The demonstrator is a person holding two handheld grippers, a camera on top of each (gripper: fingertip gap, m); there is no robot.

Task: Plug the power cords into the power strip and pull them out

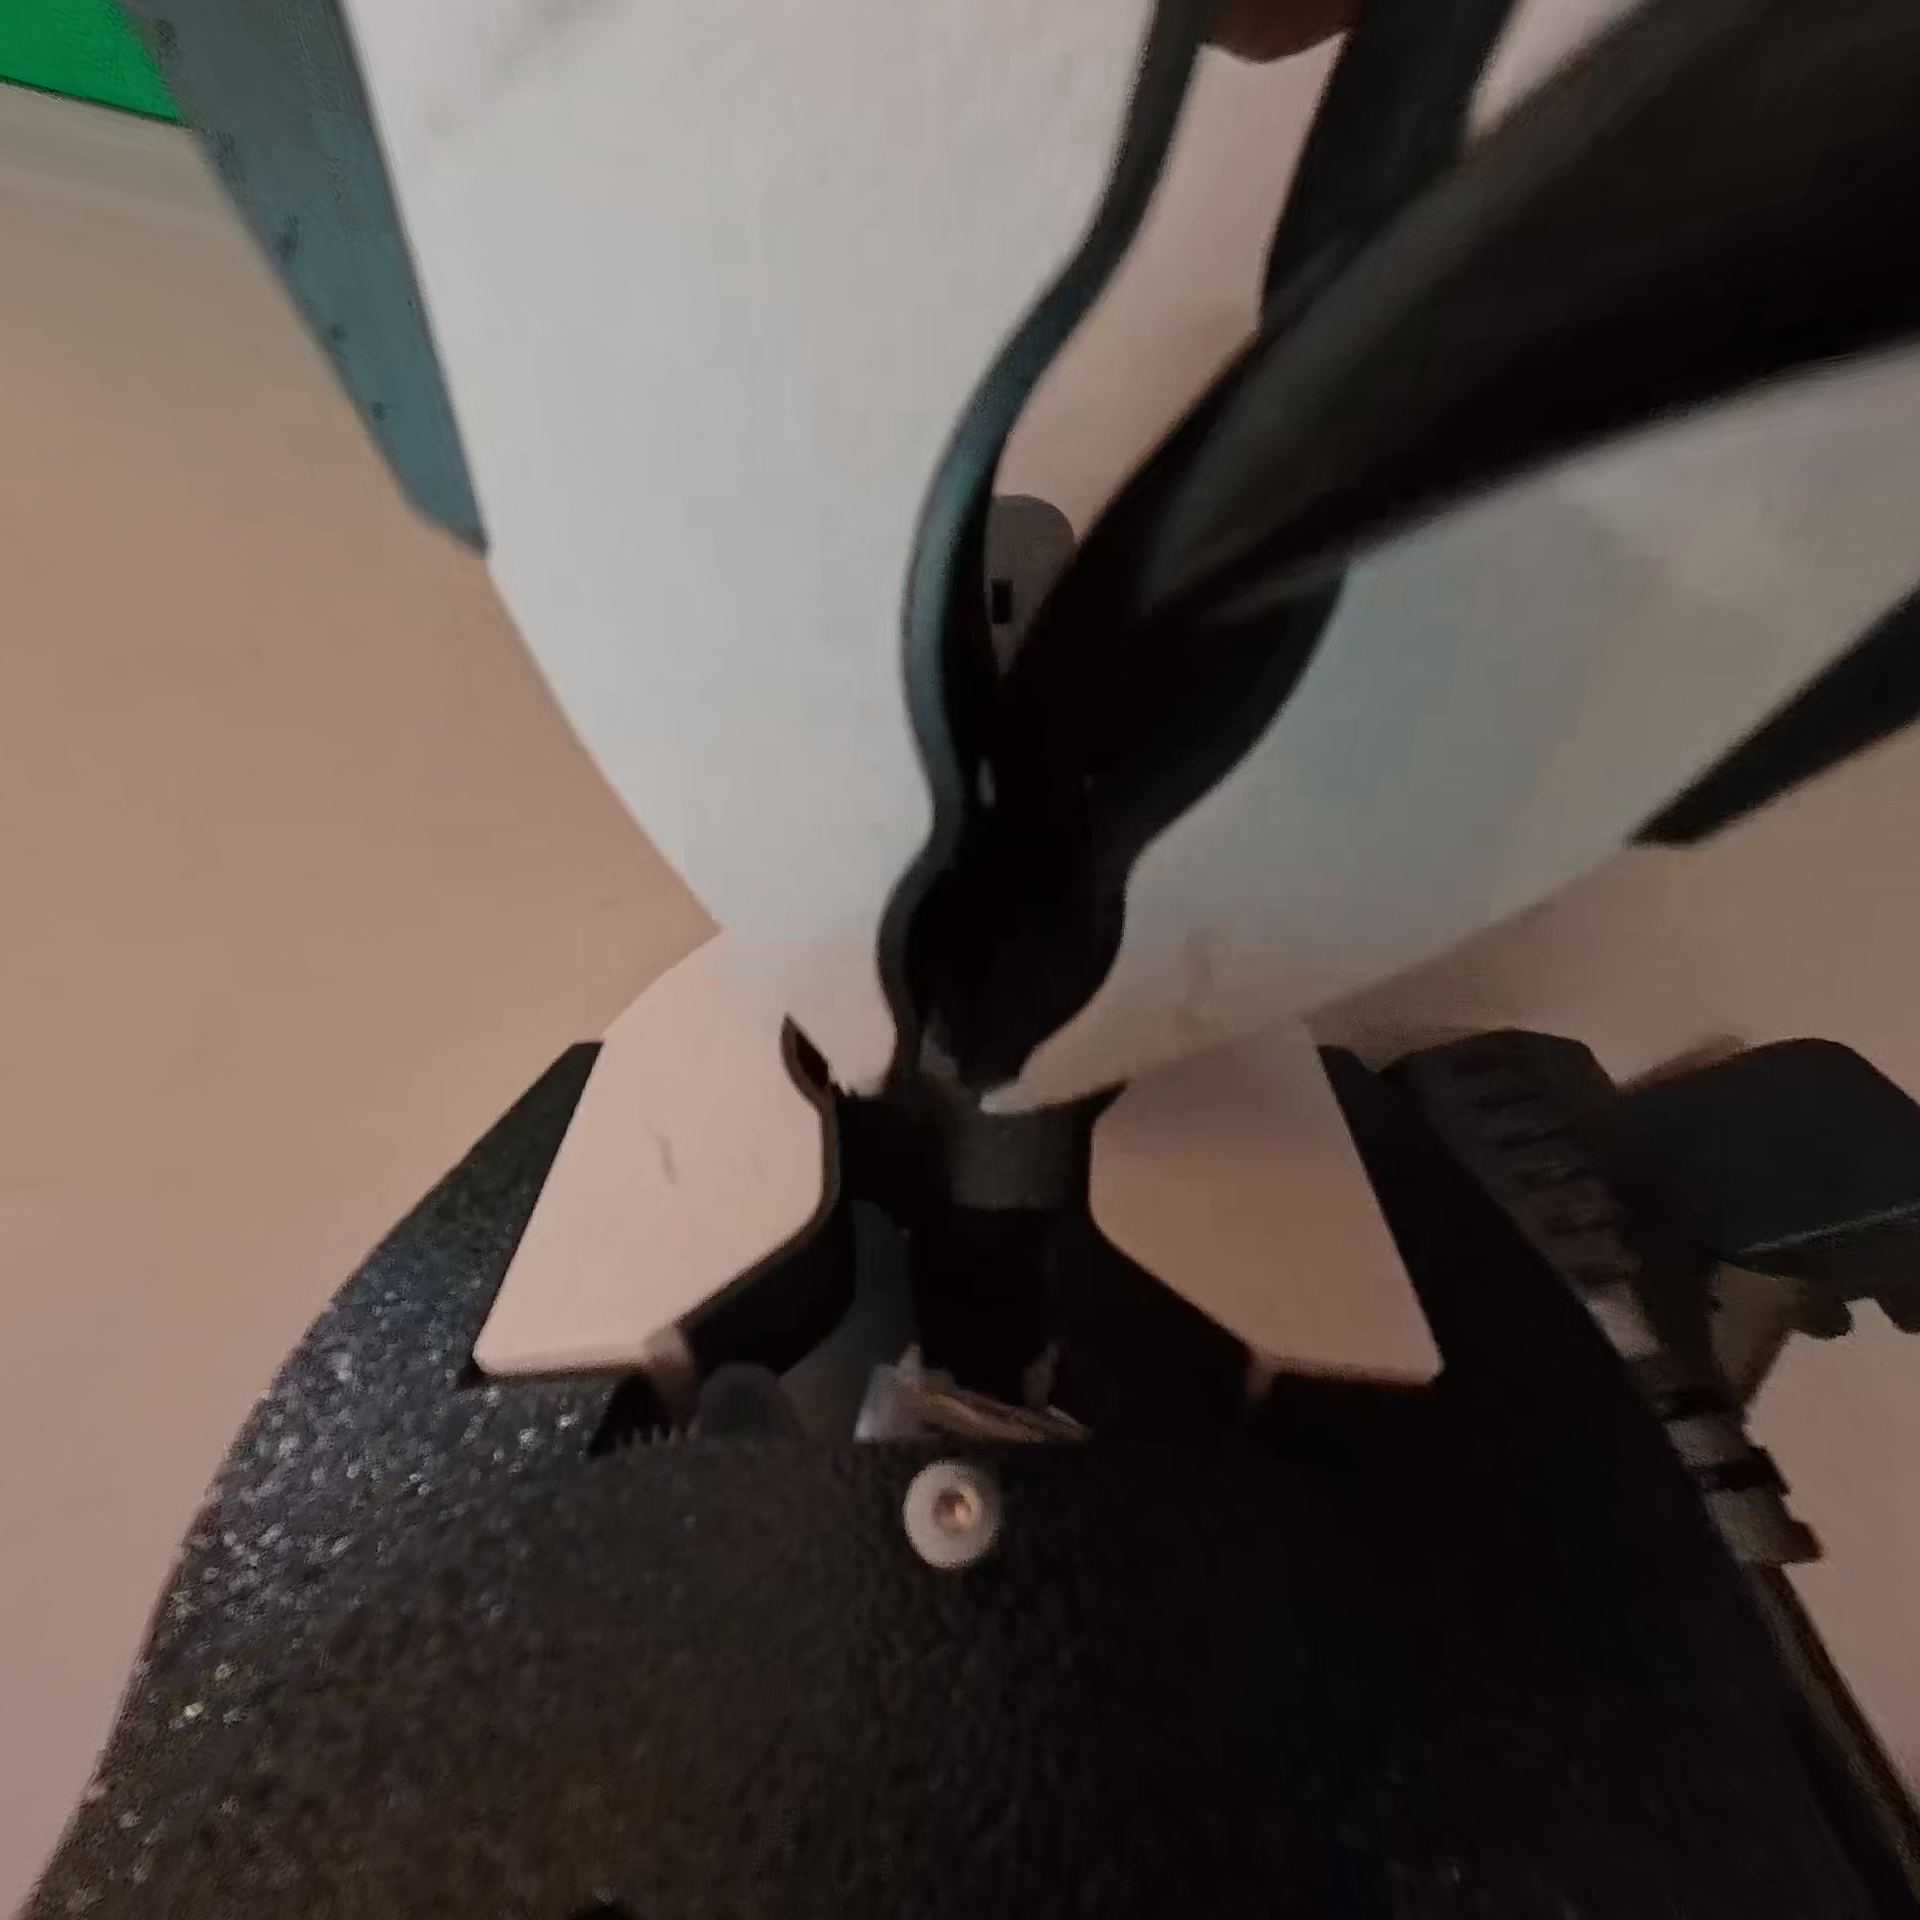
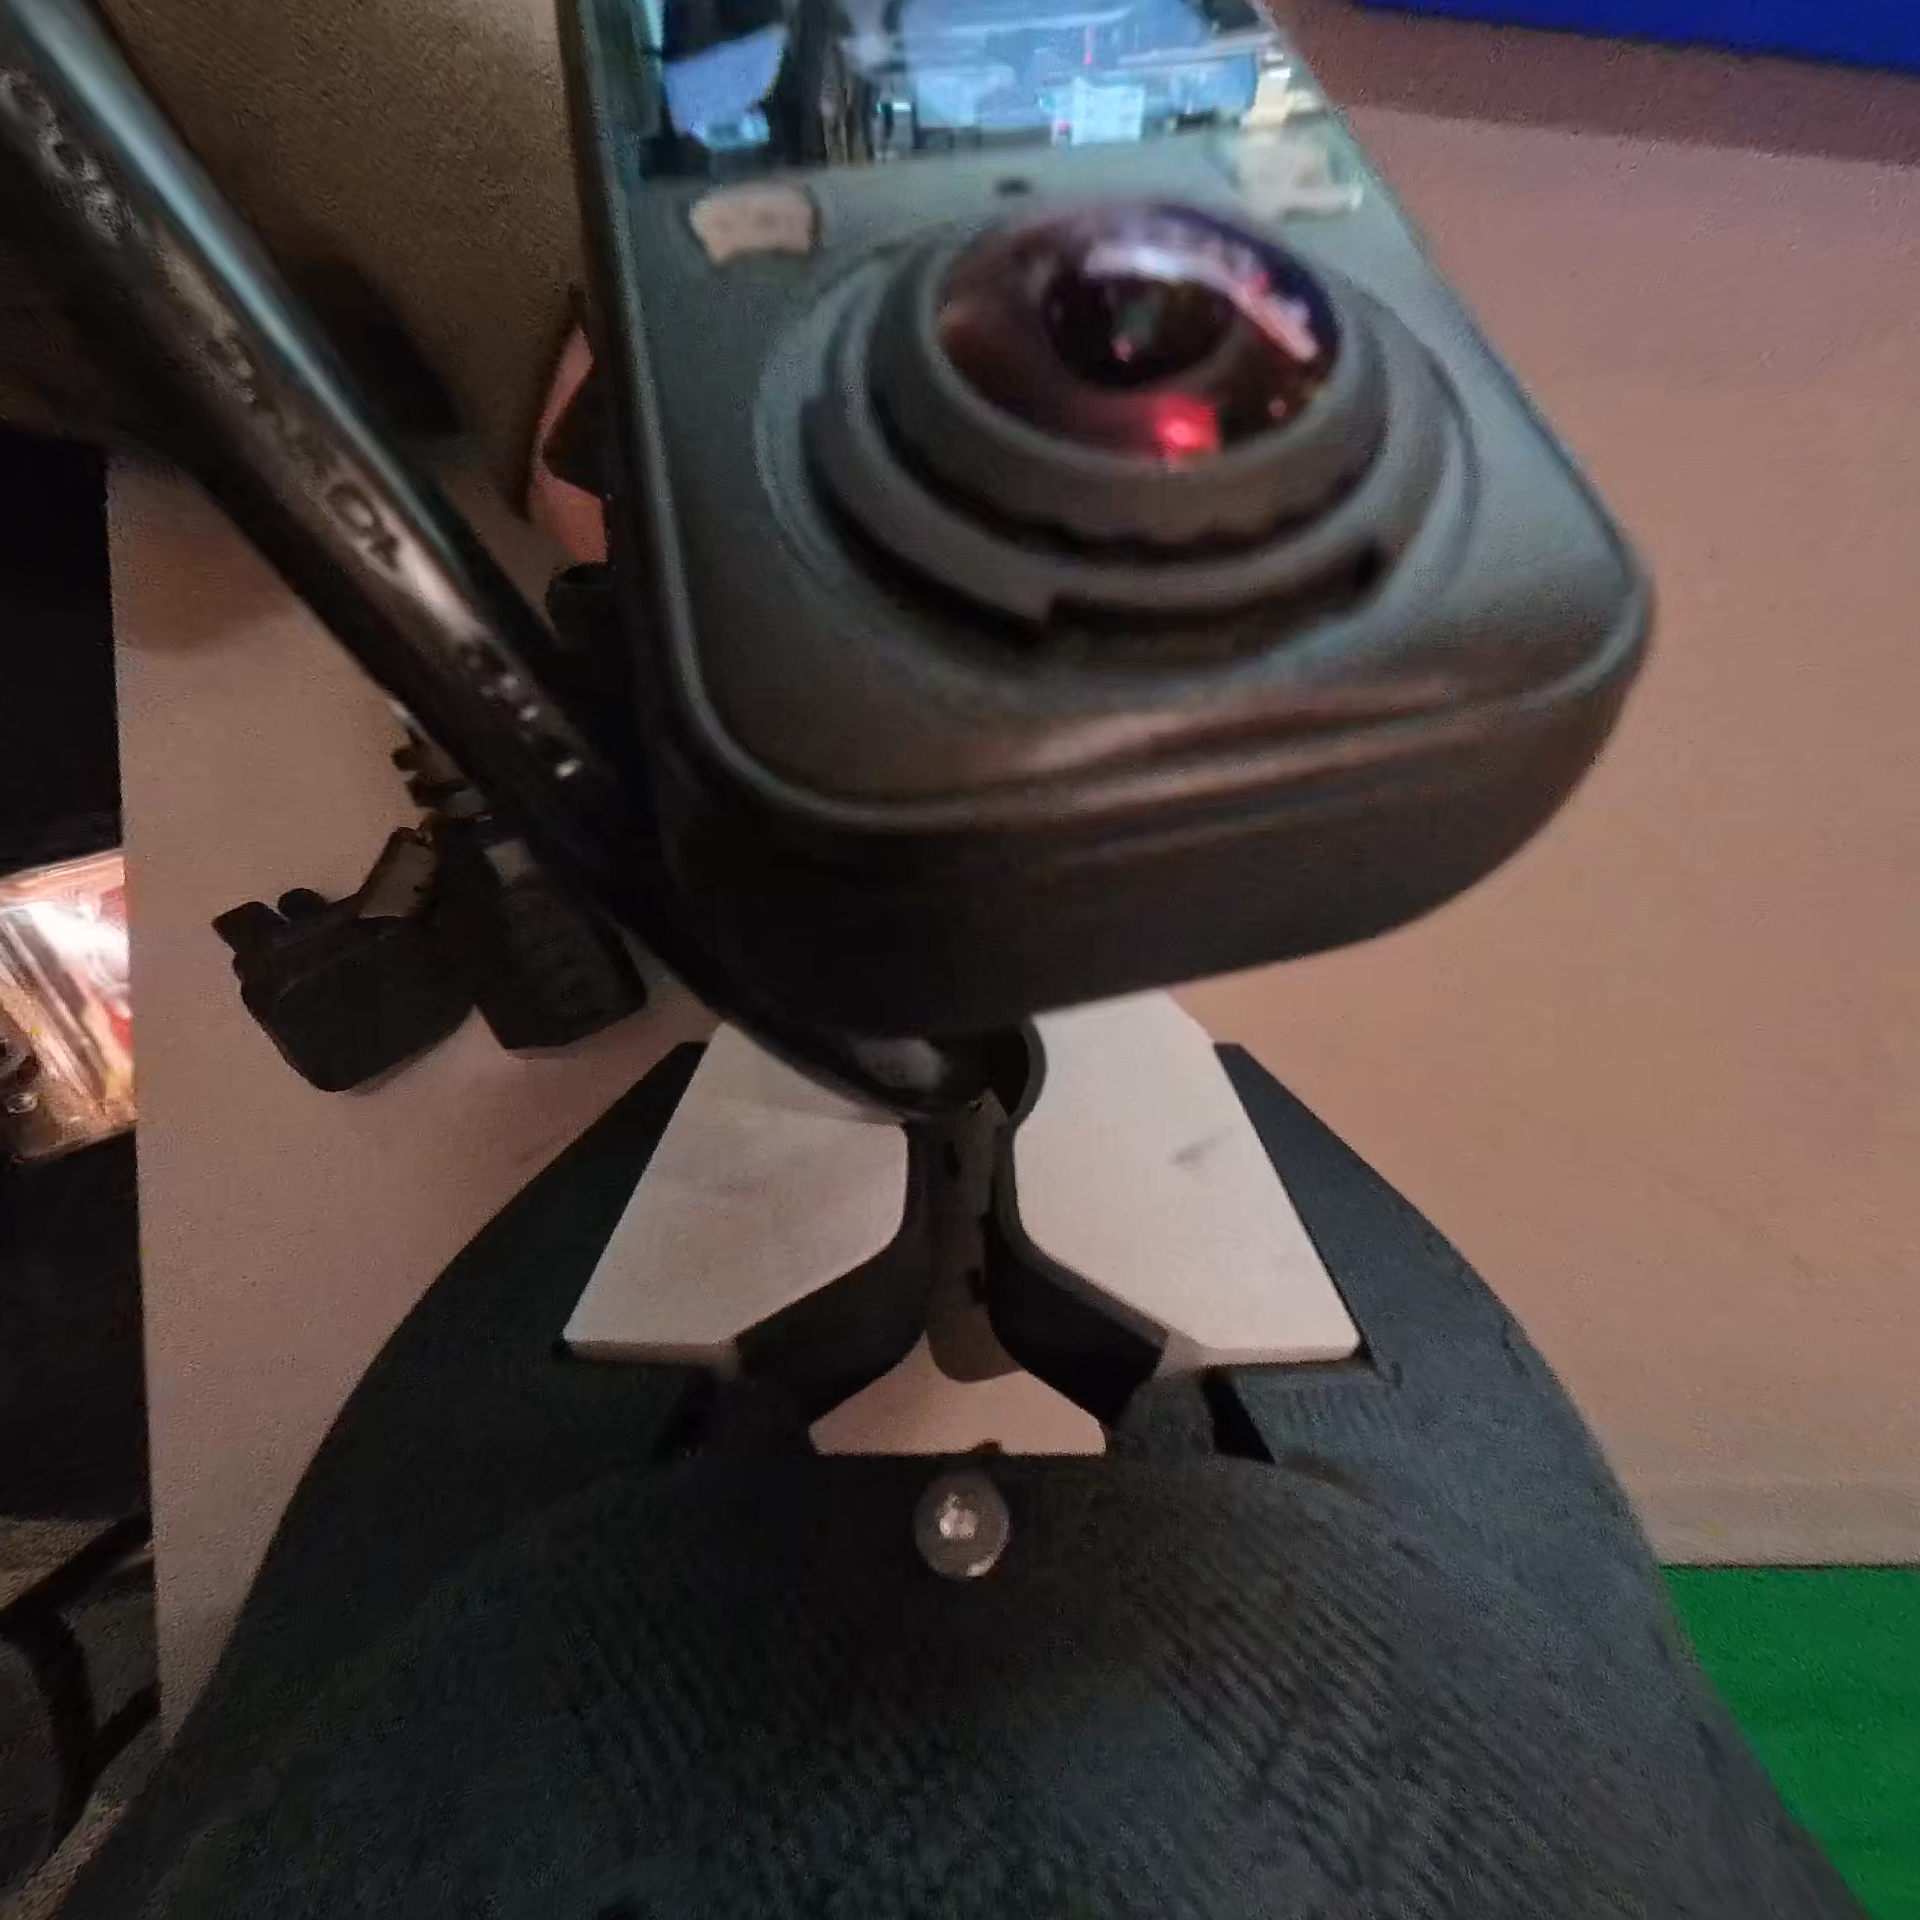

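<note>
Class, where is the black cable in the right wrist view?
In the right wrist view, the black cable runs diagonally down the left side, close beside the left edge of the big camera body.

front: camera (image 2: 1091, 540) blocks right claw (image 2: 961, 1174) | right side: free

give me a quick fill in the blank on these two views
1. In the right wrist view, a camera with a round ____ fills the middle.
2. The cable left of it is ____.
3. The floor patch at lower right is ____.
Missing words: lens; black; green.
</note>
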